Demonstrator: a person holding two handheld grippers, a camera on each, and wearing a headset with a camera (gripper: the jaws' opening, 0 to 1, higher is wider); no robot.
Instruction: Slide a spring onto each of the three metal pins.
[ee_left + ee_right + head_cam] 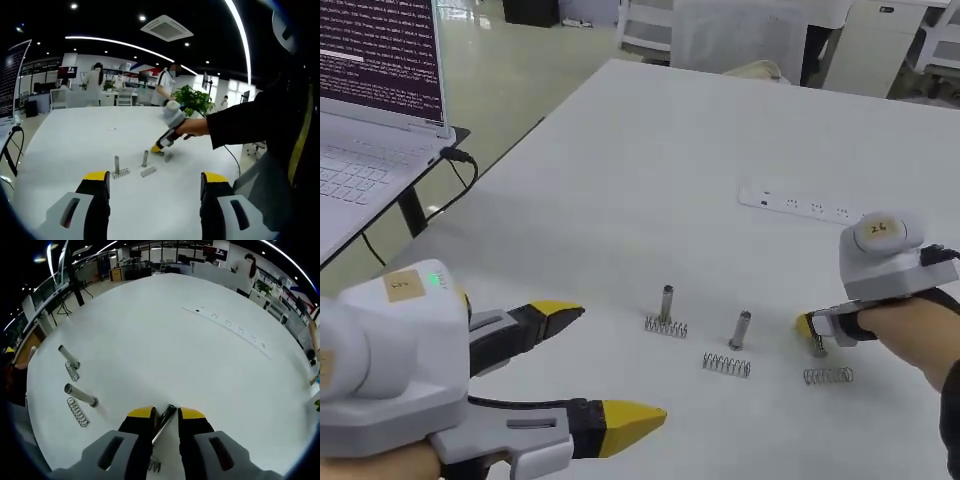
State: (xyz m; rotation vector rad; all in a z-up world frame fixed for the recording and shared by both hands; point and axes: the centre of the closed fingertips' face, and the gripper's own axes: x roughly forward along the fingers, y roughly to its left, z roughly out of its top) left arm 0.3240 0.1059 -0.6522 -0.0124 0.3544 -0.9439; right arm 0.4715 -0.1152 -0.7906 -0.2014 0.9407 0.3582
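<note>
- Head view: my right claw (810, 326) is closed on the rightmost pin (818, 346), which stands on the white desk (650, 180).
- My left claw (615, 362) hangs open, well apart from the pins.
- Left pin (667, 300) and middle pin (742, 328) stand upright, untouched.
- Left spring (666, 327), middle spring (726, 365) and right spring (828, 376) lie flat, each just beside its pin.

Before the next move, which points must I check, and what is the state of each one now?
1. Right gripper grips right pin: ok, jaws closed around it.
2. Left gripper free: ok, jaws open.
3. Left pin and middle pin standing: ok.
4. Right spring lies loose near right pin: ok.
5. Any spring already on a pin: not ok, none yet.
6. Right pin upright: cannot tell.
</note>
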